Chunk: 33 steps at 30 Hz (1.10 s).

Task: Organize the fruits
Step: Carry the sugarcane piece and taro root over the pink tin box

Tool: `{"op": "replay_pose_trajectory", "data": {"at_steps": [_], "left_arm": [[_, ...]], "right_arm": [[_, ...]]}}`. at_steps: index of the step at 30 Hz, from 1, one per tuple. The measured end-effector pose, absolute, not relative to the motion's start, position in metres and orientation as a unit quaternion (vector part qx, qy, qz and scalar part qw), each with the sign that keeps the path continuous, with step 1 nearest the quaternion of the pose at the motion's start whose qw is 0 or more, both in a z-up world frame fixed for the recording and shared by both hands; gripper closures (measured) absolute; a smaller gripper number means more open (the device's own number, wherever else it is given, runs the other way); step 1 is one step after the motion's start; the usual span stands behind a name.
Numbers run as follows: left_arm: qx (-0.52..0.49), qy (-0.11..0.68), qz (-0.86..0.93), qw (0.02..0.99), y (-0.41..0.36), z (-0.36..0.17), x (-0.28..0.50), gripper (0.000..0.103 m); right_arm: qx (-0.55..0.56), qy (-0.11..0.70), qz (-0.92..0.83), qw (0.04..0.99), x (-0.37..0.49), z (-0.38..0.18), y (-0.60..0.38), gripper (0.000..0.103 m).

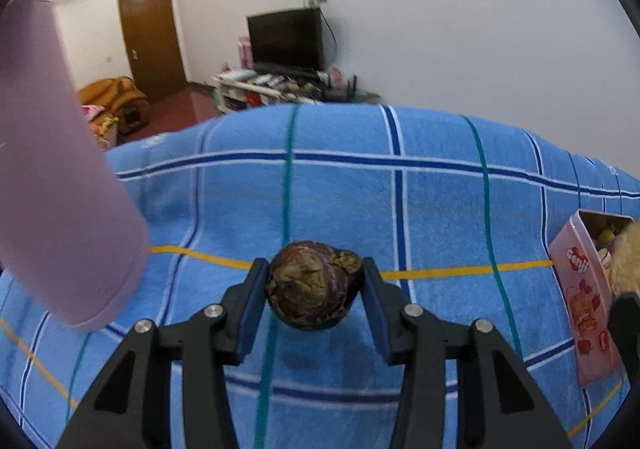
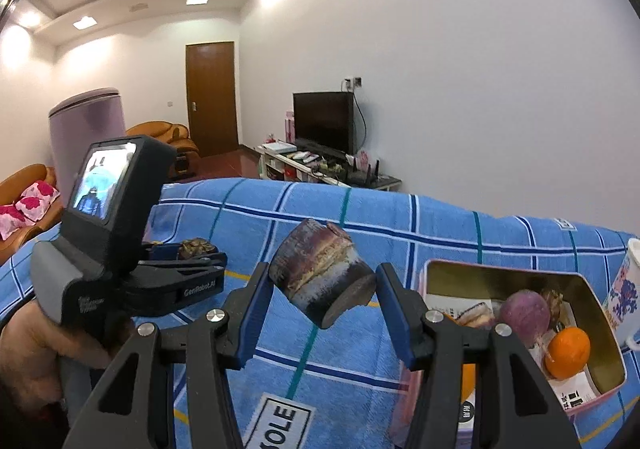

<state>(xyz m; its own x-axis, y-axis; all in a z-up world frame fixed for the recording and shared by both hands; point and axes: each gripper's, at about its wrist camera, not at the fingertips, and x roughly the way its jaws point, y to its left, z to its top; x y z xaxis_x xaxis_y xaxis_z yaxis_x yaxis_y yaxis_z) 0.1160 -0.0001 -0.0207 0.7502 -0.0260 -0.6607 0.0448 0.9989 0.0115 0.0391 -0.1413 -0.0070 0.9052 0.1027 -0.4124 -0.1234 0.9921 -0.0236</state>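
Dark fruit [image 1: 314,283]: round, wrinkled, leathery-skinned, probably light and a bit soft; it sits on the blue checked cloth [image 1: 440,209], between the left tool's pads.
Left tool [image 1: 315,289]: narrowed onto the fruit's widest girth; the far pad looks just short of touching, hard to be sure.
Hold: across the middle, gently, since the skin may dent.
Right tool [image 2: 324,289]: partly closed on a stiff, striped purple chunk [image 2: 322,273], held above the cloth.
Pink tin [image 2: 600,329]: beside it, already holding fruit.
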Motion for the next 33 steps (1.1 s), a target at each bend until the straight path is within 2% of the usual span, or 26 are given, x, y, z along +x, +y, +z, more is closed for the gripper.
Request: {"op": "replay_pose_trajectory", "data": {"at_steps": [11,33], "left_arm": [[0.018,0.301,0.021,0.953,0.004,-0.01,0.055,0.055],[-0.003,0.272,0.029,0.962,0.014,-0.005,0.023,0.055]], "right_arm": [[-0.04,0.19,0.062,0.979,0.026,-0.004,-0.131,0.048],[-0.05,0.187,0.061,0.979,-0.002,-0.003,-0.124,0.048]]}}
